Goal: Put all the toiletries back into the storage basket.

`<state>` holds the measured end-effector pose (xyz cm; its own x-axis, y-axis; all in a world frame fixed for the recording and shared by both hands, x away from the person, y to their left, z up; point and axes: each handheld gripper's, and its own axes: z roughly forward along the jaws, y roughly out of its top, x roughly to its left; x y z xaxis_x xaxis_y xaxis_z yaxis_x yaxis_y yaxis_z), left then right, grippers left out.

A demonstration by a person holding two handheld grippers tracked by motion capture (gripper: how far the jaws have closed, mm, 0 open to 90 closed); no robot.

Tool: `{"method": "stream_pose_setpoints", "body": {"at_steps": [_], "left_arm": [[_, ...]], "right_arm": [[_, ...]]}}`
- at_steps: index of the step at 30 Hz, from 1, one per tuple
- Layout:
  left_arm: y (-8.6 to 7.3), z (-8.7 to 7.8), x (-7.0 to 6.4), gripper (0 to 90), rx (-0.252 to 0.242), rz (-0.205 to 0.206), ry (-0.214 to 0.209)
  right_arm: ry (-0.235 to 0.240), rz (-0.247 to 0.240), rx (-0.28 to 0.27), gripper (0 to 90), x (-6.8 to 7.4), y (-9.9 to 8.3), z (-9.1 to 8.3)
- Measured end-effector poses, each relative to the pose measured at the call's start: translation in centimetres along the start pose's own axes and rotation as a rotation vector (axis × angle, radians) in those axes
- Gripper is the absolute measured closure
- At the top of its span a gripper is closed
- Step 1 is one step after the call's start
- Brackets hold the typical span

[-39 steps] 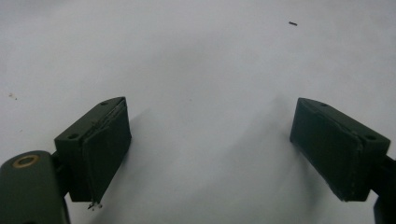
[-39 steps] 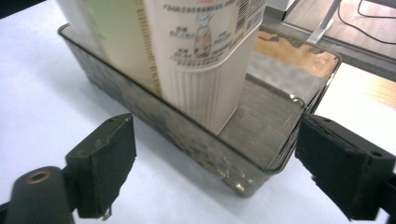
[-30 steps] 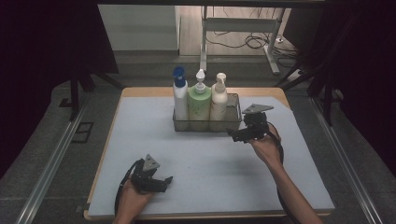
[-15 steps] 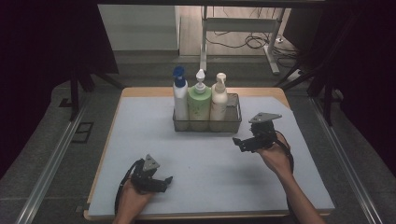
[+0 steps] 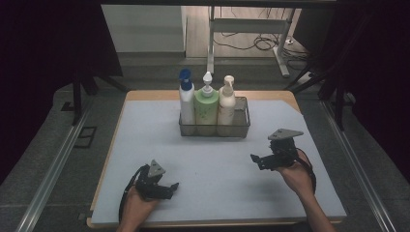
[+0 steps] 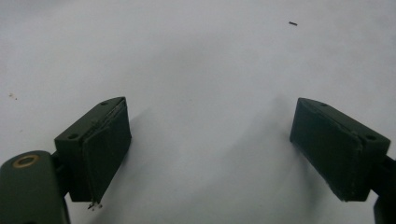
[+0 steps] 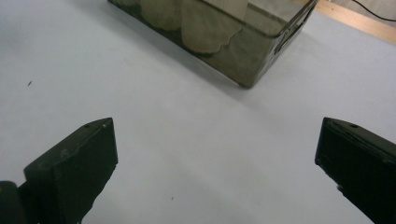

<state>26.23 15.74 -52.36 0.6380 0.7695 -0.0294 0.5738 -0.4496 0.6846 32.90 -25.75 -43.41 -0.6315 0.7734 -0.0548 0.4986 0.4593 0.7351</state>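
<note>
1. My right gripper (image 5: 257, 161) sits above the mat at the right, jaws spread wide with nothing between them; the right gripper view shows bare mat in the gap.
2. My left gripper (image 5: 170, 186) rests low at the near left of the mat (image 5: 217, 159), jaws also wide apart and holding nothing, only blank surface between them.
3. The wire basket (image 5: 242, 126) stands at the far middle of the mat, well apart from both grippers, nearer the right one.
4. In it stand three pump bottles in a row: a blue-topped bottle (image 5: 186, 99), a green bottle (image 5: 206, 107) and a cream bottle (image 5: 226, 102), upright and close together.
5. Nothing lies on the mat between my right gripper and the basket.
</note>
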Motion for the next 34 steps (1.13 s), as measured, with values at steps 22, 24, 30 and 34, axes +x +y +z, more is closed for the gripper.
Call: {"method": "stream_pose_setpoints", "body": {"at_steps": [22, 24, 30, 34], "left_arm": [[0.0, 0.0, 0.0, 12.2, 0.000, -0.002, 0.000], [0.0, 0.0, 0.0, 12.2, 0.000, -0.002, 0.000], [0.0, 0.0, 0.0, 12.2, 0.001, -0.002, -0.001], [0.0, 0.0, 0.0, 12.2, 0.002, -0.002, -0.001]], "right_arm": [[0.028, 0.020, 0.043, 0.0, 1.0, -8.0, 3.1], [0.029, 0.017, 0.060, 0.0, 1.0, -8.4, 3.5], [0.040, 0.033, 0.072, 0.0, 0.8, -8.5, 3.7], [0.039, 0.033, 0.073, 0.0, 0.8, -8.5, 3.7]]}}
